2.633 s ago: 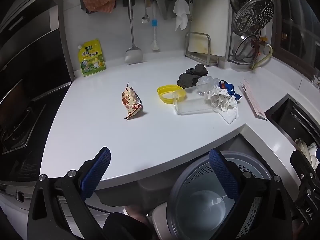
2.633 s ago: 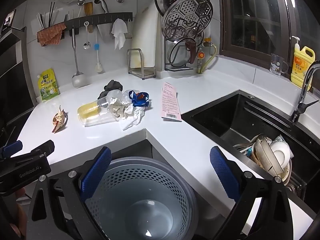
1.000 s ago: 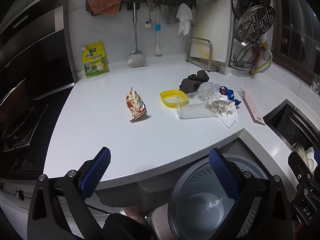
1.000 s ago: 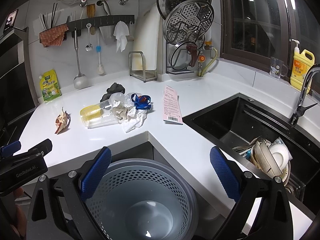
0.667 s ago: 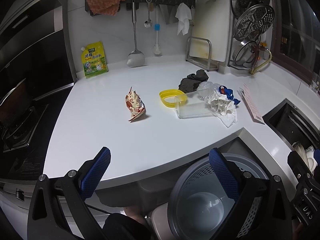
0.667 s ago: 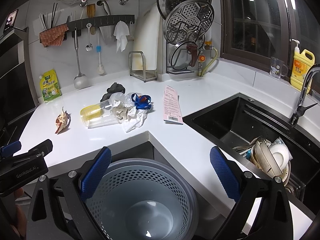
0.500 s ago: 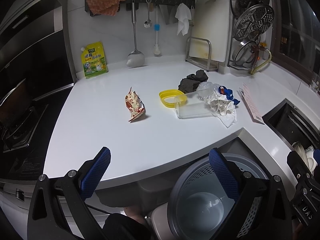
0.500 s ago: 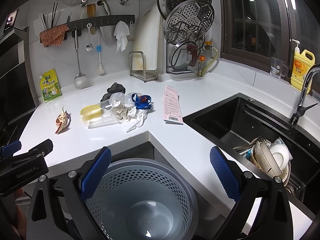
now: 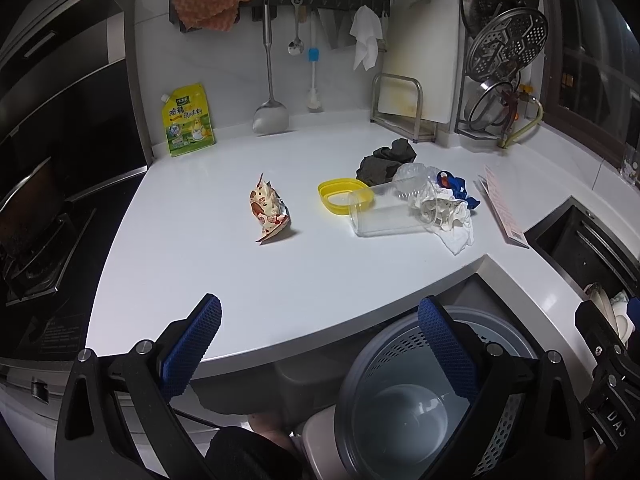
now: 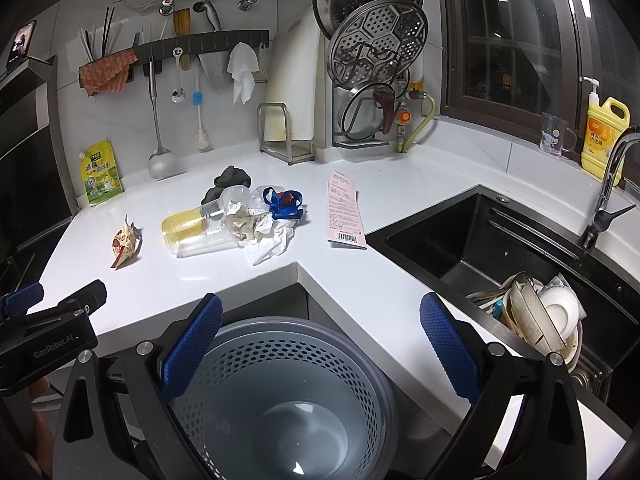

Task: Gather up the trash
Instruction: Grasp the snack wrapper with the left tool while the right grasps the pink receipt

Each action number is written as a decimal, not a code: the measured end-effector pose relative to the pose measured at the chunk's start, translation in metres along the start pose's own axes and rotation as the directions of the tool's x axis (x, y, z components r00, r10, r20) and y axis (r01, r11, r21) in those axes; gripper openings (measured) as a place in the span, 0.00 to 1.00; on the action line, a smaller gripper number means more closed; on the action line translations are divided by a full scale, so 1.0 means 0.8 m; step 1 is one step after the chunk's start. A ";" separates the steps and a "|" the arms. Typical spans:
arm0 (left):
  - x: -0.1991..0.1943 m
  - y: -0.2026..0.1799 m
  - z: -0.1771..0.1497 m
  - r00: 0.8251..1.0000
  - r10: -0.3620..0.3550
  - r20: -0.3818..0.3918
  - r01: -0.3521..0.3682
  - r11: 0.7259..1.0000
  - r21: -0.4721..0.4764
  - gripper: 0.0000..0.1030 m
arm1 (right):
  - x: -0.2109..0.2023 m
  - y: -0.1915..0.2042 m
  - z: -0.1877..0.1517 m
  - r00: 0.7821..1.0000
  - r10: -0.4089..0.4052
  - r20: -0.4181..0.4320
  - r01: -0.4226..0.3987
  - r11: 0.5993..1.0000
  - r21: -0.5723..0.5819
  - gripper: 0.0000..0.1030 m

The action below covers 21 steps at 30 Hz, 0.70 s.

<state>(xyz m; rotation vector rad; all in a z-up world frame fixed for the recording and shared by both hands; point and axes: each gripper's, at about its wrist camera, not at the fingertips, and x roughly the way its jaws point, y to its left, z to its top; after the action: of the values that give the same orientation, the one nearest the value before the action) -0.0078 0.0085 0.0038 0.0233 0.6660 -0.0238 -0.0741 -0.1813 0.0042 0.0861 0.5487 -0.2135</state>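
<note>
Trash lies on the white L-shaped counter [image 9: 200, 264]: a crumpled red-and-cream snack wrapper [image 9: 269, 211] [image 10: 126, 242], a clear plastic cup with a yellow lid [image 9: 378, 210] [image 10: 196, 232], crumpled white tissue [image 9: 448, 214] [image 10: 266, 232], a blue wrapper [image 10: 286, 202], a dark cloth [image 9: 384, 160] and a pink receipt [image 10: 345, 210]. A grey perforated bin [image 10: 296, 400] [image 9: 420, 392] stands below the counter corner, empty. My left gripper [image 9: 320, 344] and right gripper [image 10: 320, 344] are both open and empty, held near the counter's front edge above the bin.
A black sink [image 10: 500, 248] with dishes [image 10: 536, 316] is at the right. A stove [image 9: 32, 240] is at the left. A yellow pouch [image 9: 187, 120], hanging utensils [image 9: 270, 80], a board rack [image 9: 400, 108] and pot lids [image 10: 376, 44] line the back wall.
Both views have shifted only slightly; the grippers stay open and the trash has not moved.
</note>
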 end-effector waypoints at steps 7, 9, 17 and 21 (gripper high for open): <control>0.013 0.006 -0.007 1.000 0.004 -0.024 -0.003 1.000 0.009 0.94 | 0.011 -0.002 -0.004 0.999 0.039 -0.022 -0.038 0.999 0.012 0.92; 0.021 0.015 -0.009 0.999 0.010 -0.035 -0.011 1.000 -0.005 0.94 | 0.016 -0.004 -0.006 0.999 0.043 -0.027 -0.042 0.999 0.015 0.92; 0.059 0.059 0.010 0.997 0.055 -0.054 -0.058 0.996 -0.068 0.94 | 0.046 -0.014 -0.008 0.996 0.086 -0.036 -0.085 0.996 0.018 0.92; 0.088 0.086 0.031 0.995 0.085 -0.062 -0.091 0.989 -0.118 0.94 | 0.070 -0.021 0.002 0.997 0.064 -0.043 -0.064 0.998 0.004 0.92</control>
<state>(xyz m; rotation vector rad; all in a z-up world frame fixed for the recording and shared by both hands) 0.0652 0.0756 -0.0195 -0.0629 0.7215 0.1024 -0.0309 -0.2080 -0.0245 0.1105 0.5874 -0.1503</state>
